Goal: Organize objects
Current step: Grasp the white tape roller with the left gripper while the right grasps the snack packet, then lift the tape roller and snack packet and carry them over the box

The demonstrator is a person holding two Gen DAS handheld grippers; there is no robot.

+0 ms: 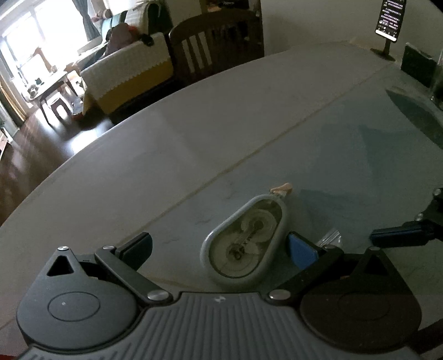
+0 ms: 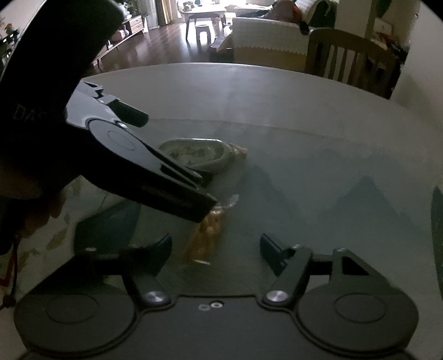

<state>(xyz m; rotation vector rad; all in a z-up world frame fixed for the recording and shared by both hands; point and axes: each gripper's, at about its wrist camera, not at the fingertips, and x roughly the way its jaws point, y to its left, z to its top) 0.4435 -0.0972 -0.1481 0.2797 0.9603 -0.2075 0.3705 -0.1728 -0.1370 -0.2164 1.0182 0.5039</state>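
A grey teardrop-shaped tape dispenser (image 1: 243,238) lies flat on the table, a small tan piece (image 1: 281,189) at its narrow tip. My left gripper (image 1: 220,241) is open and straddles its wide end, the right blue pad close to its edge. In the right wrist view the dispenser (image 2: 196,155) shows behind the left gripper (image 2: 167,145). A small clear bag of yellowish bits (image 2: 207,235) lies just ahead of my right gripper (image 2: 216,241), which is open around its near end. The bag's corner (image 1: 331,236) and a right finger (image 1: 398,235) appear in the left wrist view.
The round table (image 1: 193,133) carries a glass turntable (image 1: 360,155). A phone on a stand (image 1: 390,19) and a dark box (image 1: 418,66) stand at the far right. A wooden chair (image 1: 218,47) and a sofa (image 1: 127,69) sit beyond the table edge.
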